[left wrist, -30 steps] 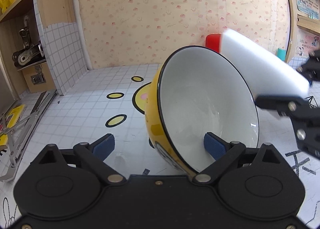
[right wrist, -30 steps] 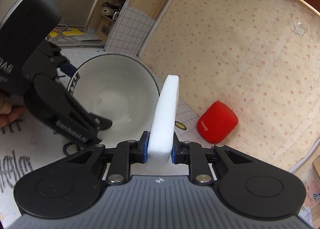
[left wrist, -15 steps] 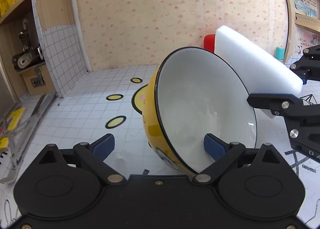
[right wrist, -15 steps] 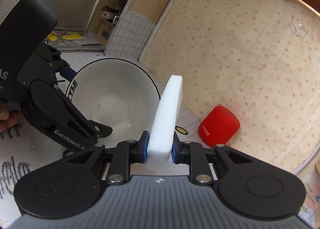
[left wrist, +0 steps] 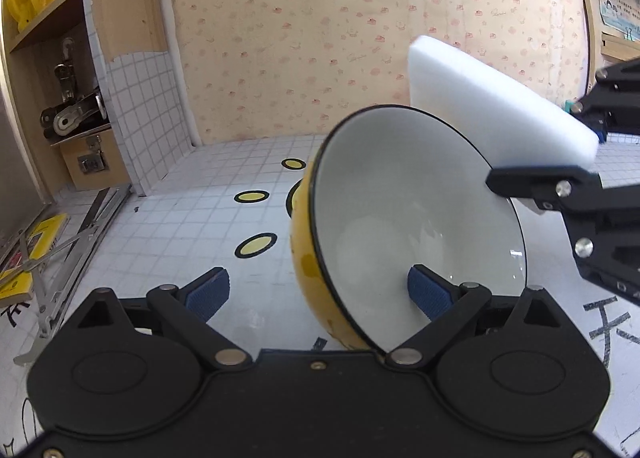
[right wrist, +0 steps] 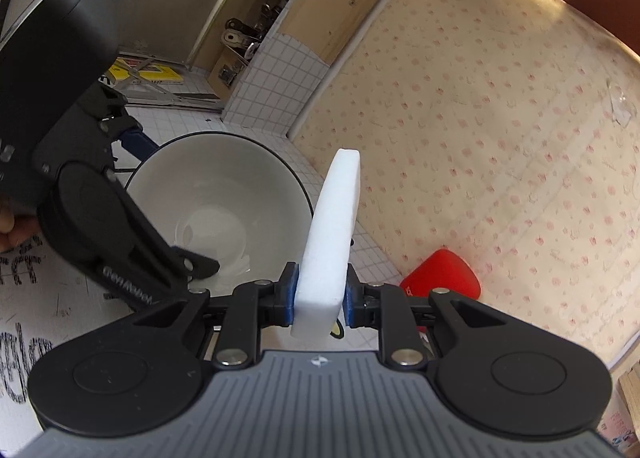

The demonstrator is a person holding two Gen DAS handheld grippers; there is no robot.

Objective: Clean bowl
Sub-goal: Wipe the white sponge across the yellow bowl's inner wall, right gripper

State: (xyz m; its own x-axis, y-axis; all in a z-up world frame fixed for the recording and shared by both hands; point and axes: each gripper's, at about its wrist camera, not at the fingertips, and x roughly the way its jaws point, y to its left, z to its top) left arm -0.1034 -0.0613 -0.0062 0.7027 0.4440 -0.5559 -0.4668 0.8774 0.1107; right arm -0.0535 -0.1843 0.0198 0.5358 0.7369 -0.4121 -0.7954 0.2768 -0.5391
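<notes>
Here, table (left wrist: 200, 218): a white tiled surface spreading ahead of and below both tools.
Bowl (left wrist: 400, 218): yellow outside, white inside, tipped on its side right in front of the left gripper (left wrist: 318, 292), mouth turned toward the right gripper (right wrist: 319, 296).
Left gripper: jaws wide apart astride the near rim, one pad inside the bowl, the other clear of the yellow wall.
Right gripper: clamped on the sponge.
Sponge (right wrist: 334, 226): a white slab standing edge-on ahead of its tool, just beside the bowl's far rim; contact cannot be told.
Handling: the bowl looks rigid, glazed and likely slick and breakable, with some weight. It is best pinched across the rim wall. The sponge looks light and soft, so it should yield when pressed.
</notes>
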